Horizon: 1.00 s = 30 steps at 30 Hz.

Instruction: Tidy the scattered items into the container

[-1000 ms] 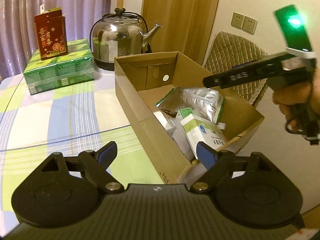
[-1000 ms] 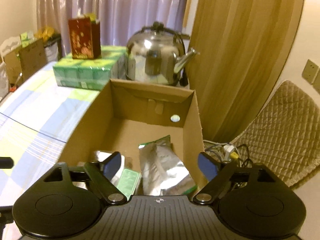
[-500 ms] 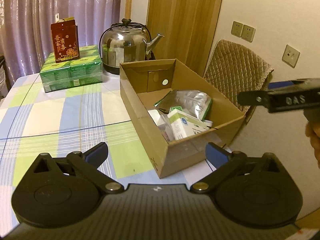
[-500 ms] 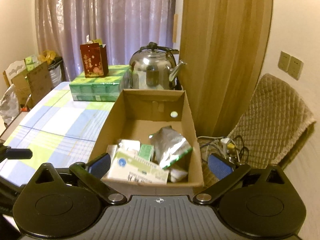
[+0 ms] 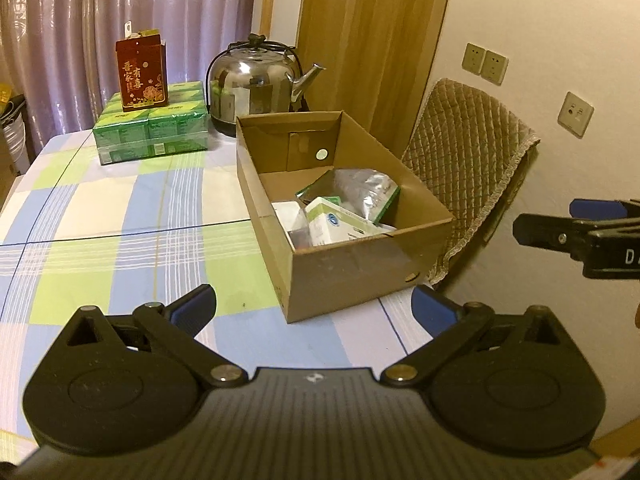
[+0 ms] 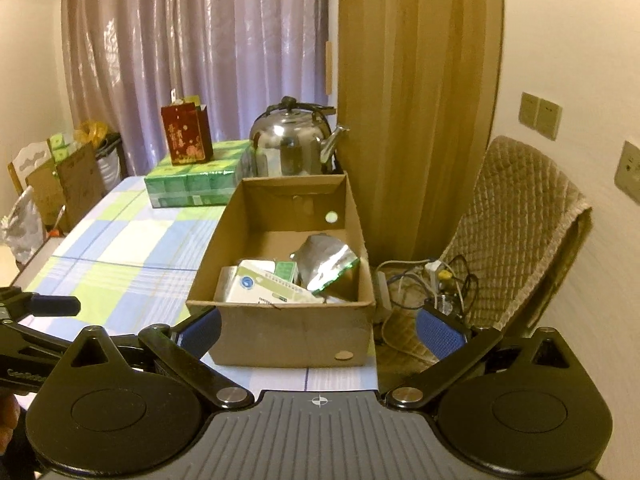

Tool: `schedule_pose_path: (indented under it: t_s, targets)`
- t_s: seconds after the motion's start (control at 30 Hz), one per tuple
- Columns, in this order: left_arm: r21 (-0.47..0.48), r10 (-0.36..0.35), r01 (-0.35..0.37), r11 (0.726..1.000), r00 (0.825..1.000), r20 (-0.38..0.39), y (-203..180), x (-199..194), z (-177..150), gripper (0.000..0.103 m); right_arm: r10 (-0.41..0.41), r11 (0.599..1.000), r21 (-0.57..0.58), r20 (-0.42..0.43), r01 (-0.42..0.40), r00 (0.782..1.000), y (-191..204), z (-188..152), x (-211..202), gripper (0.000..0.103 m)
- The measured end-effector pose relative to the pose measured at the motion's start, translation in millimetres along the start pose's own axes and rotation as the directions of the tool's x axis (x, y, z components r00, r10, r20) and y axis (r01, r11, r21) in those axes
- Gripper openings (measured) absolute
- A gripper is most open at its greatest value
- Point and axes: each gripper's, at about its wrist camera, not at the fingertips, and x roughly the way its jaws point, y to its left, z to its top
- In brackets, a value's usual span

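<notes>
An open cardboard box point(image 5: 352, 268) point(image 6: 288, 332) stands at the right end of the checked table. Inside lie a silver foil pouch with green edges point(image 5: 360, 190) point(image 6: 326, 258), a white and green medicine carton point(image 5: 340, 228) point(image 6: 260, 286) and other small packs. My left gripper point(image 5: 314, 306) hovers open and empty in front of the box's near left corner. My right gripper point(image 6: 318, 330) hangs open and empty before the box's near wall. The right gripper's fingers point(image 5: 560, 232) show at the right edge of the left wrist view.
A steel kettle point(image 5: 256, 80) point(image 6: 292, 144) stands behind the box. A red gift bag point(image 5: 142, 74) sits on a green tissue pack point(image 5: 154, 132) at the far left. A quilted chair point(image 5: 468, 168) and floor cables point(image 6: 436, 280) are right of the table point(image 5: 100, 216).
Both grippers have pulled back and up from the box, so it now looks smaller and farther. The right gripper was over the box's inside a second ago.
</notes>
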Motion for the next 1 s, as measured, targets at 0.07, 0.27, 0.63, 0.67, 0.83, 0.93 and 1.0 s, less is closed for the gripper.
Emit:
schedule_pose_path:
  t_s: [0.07, 0.27, 0.63, 0.67, 0.83, 0.93, 1.0]
  targets:
    - [0.000, 0.000, 0.000, 1.000, 1.000, 0.003, -3.8, -6.3, -2.2, 0.102, 0.001, 1.000, 0.001, 0.004, -0.001, 1.000, 1.2, -4.4, -7.2, 0.101]
    - [-0.003, -0.006, 0.006, 1.000, 1.000, 0.011, -10.8, -23.4, -9.2, 0.102, -0.002, 1.000, 0.004, 0.020, 0.002, 1.000, 9.0, -16.4, -28.0, 0.101]
    - [-0.042, -0.013, 0.014, 0.999, 0.999, 0.031, -11.4, -48.0, -21.0, 0.102, -0.007, 1.000, 0.008, 0.053, 0.007, 0.999, 24.9, -23.0, -54.2, 0.101]
    - [-0.045, -0.009, 0.010, 0.999, 0.999, 0.032, -10.4, -49.7, -22.3, 0.102, -0.008, 1.000, 0.003, 0.054, 0.007, 0.999, 27.0, -23.2, -55.8, 0.101]
    - [-0.055, 0.017, -0.015, 0.998, 0.999, 0.031, -6.5, -56.0, -28.7, 0.102, -0.011, 1.000, -0.006, 0.057, 0.012, 0.998, 35.5, -26.8, -63.7, 0.101]
    - [-0.062, 0.020, -0.018, 0.998, 0.999, 0.028, -4.3, -58.0, -31.4, 0.102, -0.013, 1.000, -0.001, 0.057, 0.013, 0.998, 38.4, -28.0, -65.9, 0.101]
    - [-0.065, 0.022, -0.020, 0.998, 0.999, 0.031, -2.9, -59.6, -32.1, 0.102, -0.012, 1.000, -0.005, 0.059, 0.013, 0.998, 41.4, -28.8, -67.2, 0.101]
